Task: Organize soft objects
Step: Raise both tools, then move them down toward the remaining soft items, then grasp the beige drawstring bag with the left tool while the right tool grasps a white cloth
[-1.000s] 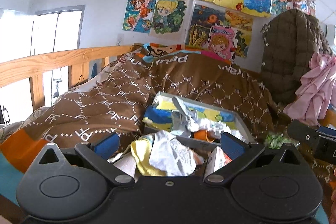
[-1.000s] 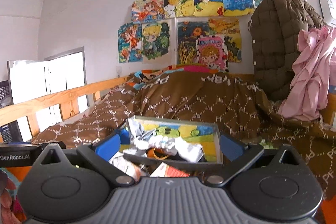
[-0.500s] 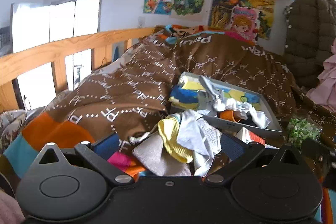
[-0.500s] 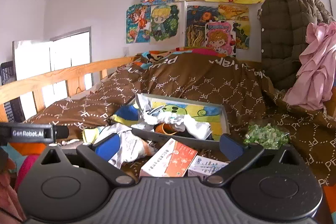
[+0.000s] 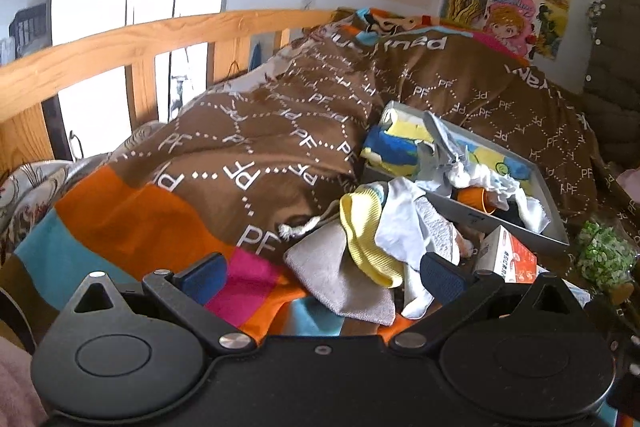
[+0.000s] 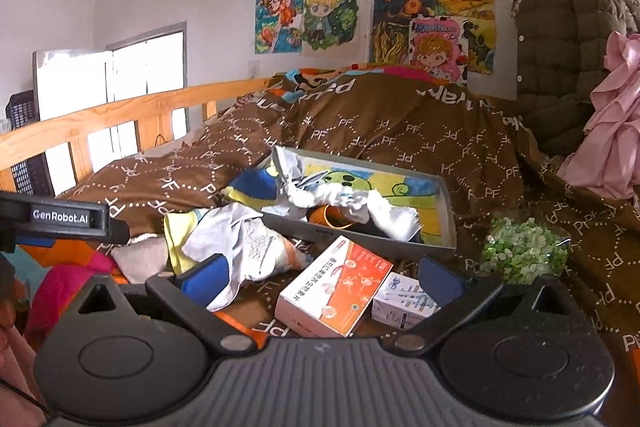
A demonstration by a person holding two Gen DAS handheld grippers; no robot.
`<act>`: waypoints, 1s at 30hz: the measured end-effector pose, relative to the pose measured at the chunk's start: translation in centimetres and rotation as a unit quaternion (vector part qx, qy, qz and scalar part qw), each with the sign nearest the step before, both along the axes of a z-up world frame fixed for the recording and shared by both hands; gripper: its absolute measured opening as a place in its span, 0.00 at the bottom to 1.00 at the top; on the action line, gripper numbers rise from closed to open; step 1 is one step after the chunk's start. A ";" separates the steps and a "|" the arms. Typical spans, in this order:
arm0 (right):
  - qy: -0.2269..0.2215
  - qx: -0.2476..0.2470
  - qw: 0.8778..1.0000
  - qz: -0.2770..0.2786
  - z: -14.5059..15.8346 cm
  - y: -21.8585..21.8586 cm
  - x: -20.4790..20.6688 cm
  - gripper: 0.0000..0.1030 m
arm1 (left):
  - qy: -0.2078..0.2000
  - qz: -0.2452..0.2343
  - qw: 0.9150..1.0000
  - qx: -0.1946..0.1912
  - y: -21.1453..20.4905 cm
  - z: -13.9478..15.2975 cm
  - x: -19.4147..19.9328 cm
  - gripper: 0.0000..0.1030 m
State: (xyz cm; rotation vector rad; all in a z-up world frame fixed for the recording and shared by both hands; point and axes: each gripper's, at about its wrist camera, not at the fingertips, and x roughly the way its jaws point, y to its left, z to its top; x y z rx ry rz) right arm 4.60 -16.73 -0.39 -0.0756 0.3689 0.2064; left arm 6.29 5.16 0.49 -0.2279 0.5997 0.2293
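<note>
A pile of soft things lies on the bed: a grey cloth pouch (image 5: pixel 340 275), a yellow knit piece (image 5: pixel 362 231) and white cloths (image 5: pixel 404 223). The same pile shows in the right wrist view (image 6: pixel 240 239). Behind it a grey tray (image 5: pixel 554 203) holds more cloths, a blue-yellow item and an orange cup. My left gripper (image 5: pixel 322 273) is open and empty, just short of the pouch. My right gripper (image 6: pixel 324 277) is open and empty above an orange-white box (image 6: pixel 336 287).
A small white box (image 6: pixel 404 297) and a bag of green bits (image 6: pixel 524 251) lie right of the boxes. The brown quilt (image 5: pixel 280 131) is heaped behind. A wooden bed rail (image 5: pixel 120 39) runs along the left. A padded jacket (image 6: pixel 568 39) and pink garment (image 6: pixel 612 131) hang at right.
Both grippers have pulled back and tilted down, so the pile, the boxes and the bed's near edge have come into view. Both stay open and empty.
</note>
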 end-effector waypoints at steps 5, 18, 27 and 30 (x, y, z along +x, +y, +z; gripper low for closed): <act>0.012 -0.005 1.000 0.007 -0.2 0.4 0.6 1.00 | 0.030 -0.007 0.999 -0.012 0.9 0.0 1.4 0.99; 0.035 -0.032 0.998 0.032 -1.8 1.7 1.5 1.00 | 0.052 -0.136 0.988 0.053 2.7 1.6 6.6 0.99; 0.042 -0.066 0.993 0.087 -2.8 4.0 3.7 1.00 | 0.114 -0.188 0.975 0.036 3.5 -0.5 9.3 0.99; 0.047 -0.078 0.990 0.109 -3.5 4.8 4.9 1.00 | 0.139 -0.185 0.973 0.022 4.0 -1.5 10.1 0.99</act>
